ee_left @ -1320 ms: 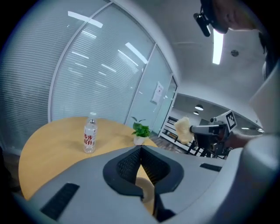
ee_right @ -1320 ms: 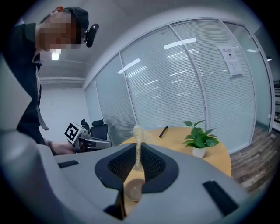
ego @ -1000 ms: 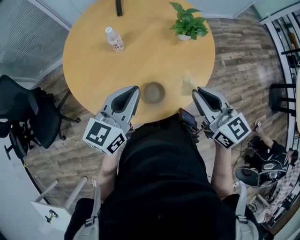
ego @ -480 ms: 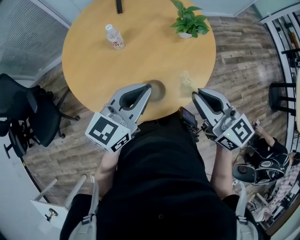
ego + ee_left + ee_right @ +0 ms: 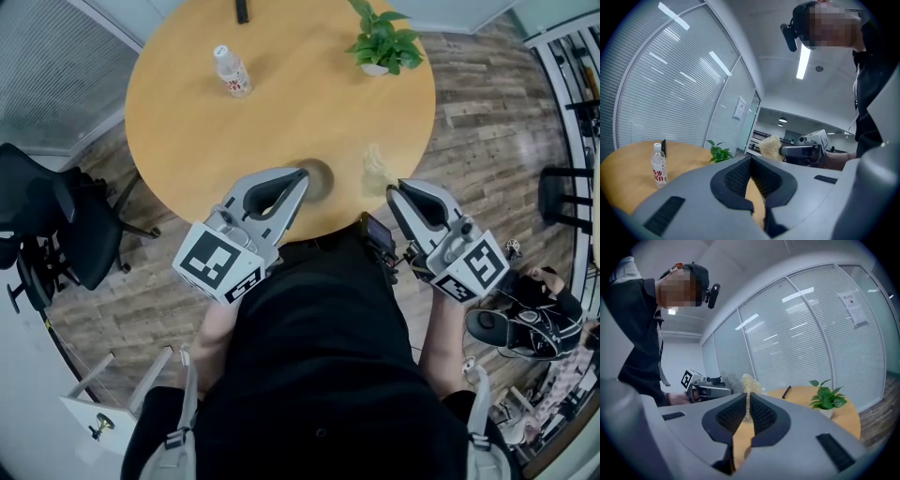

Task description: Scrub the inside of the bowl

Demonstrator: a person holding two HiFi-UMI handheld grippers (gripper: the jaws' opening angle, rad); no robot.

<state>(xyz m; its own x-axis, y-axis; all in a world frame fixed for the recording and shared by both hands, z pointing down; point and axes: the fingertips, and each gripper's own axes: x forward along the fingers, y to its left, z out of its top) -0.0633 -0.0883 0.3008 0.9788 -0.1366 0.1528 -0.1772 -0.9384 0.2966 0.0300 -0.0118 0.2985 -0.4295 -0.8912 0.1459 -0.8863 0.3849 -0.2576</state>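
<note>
A brown-grey bowl (image 5: pixel 322 178) sits near the front edge of the round wooden table (image 5: pixel 206 141). My left gripper (image 5: pixel 302 172) reaches over the bowl's left rim and hides part of it. Its jaws are shut, and the left gripper view (image 5: pixel 751 161) shows nothing between them. My right gripper (image 5: pixel 392 192) hovers to the right of the bowl. Its jaws are closing tight on a pale fibrous scrubber (image 5: pixel 375 169), which sticks out past the fingertips in the right gripper view (image 5: pixel 749 383). The left gripper view also catches the scrubber (image 5: pixel 771 147).
A water bottle (image 5: pixel 232 72) stands at the table's far left, a potted plant (image 5: pixel 382 45) at the far right and a dark slim object (image 5: pixel 241 11) at the back edge. A black office chair (image 5: pixel 47 225) stands left of the table. A person (image 5: pixel 525 314) is on the floor at the right.
My left gripper has swung forward and to the right until its tip covers the bowl's left side. The right gripper with the scrubber has barely moved.
</note>
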